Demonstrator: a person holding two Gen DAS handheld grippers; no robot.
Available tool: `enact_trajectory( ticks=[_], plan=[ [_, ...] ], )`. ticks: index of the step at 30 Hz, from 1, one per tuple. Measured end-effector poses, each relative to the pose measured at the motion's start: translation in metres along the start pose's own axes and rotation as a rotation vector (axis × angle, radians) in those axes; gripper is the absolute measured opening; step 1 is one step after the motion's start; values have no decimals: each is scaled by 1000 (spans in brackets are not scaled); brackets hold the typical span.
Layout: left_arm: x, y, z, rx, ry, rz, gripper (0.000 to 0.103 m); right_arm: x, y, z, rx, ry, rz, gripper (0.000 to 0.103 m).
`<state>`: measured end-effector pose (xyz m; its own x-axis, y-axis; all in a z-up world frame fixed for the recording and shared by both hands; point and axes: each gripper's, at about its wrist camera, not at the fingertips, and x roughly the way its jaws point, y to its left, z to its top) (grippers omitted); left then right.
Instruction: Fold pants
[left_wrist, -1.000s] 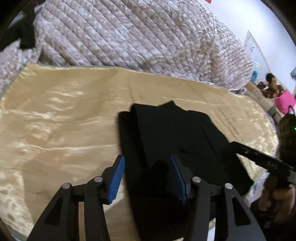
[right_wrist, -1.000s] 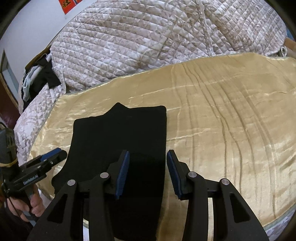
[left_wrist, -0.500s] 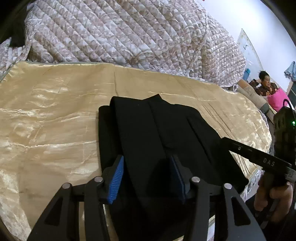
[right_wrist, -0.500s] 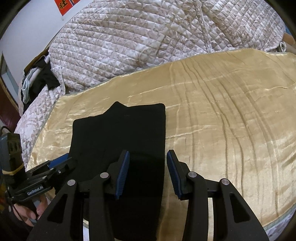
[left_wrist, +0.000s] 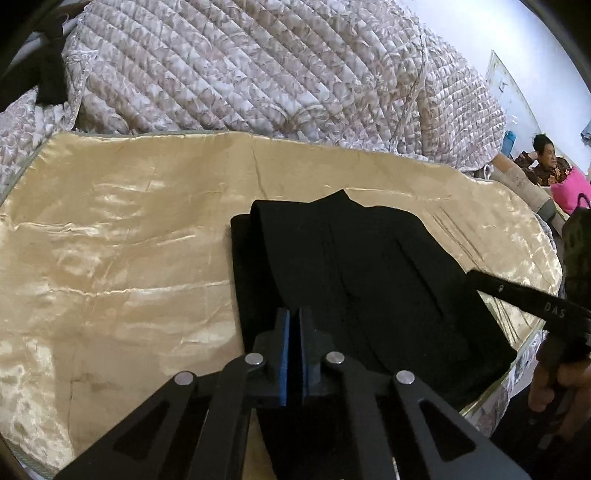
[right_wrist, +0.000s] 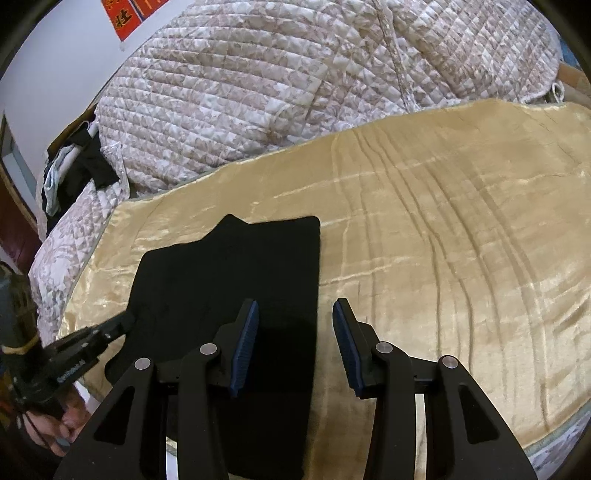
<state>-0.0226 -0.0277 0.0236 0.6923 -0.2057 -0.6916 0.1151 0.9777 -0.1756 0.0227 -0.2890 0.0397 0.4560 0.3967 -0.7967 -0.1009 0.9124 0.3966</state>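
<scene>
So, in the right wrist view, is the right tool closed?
No, the right tool stands open, its two blue pads apart, with the edge of the black pants and the gold bedspread showing between them.

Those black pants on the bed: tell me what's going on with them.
A person is folding the black pants on a gold satin sheet with a handheld gripper in each hand. The pants already lie folded into a compact stack near the bed's edge. The left gripper has just closed its jaws at the stack's near edge; whether it pinches fabric is unclear. The right gripper hovers open over the stack's right edge.
</scene>
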Motion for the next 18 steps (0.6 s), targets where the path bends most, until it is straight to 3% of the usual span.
enact_trajectory(
  ticks=[4, 7, 8, 10, 15, 18],
  plan=[
    [-3, 2, 1, 7, -8, -27, 12, 5, -2, -2, 10, 33, 16, 43],
    [-6, 9, 3, -10, -16, 0, 14, 2, -2, -1, 10, 20, 23, 43],
    [-7, 12, 4, -21, -14, -5, 18, 2, -3, 0, 15, 18, 30, 43],
    [-7, 18, 6, -57, -6, -21, 43, 2, -4, 0, 25, 19, 39, 43],
    [-1, 19, 5, -74, 18, -58, 57, 7, -7, -1, 59, 42, 77, 43],
    [5, 20, 3, -99, 50, -81, 58, 11, -7, -1, 68, 54, 88, 43]
  ],
)
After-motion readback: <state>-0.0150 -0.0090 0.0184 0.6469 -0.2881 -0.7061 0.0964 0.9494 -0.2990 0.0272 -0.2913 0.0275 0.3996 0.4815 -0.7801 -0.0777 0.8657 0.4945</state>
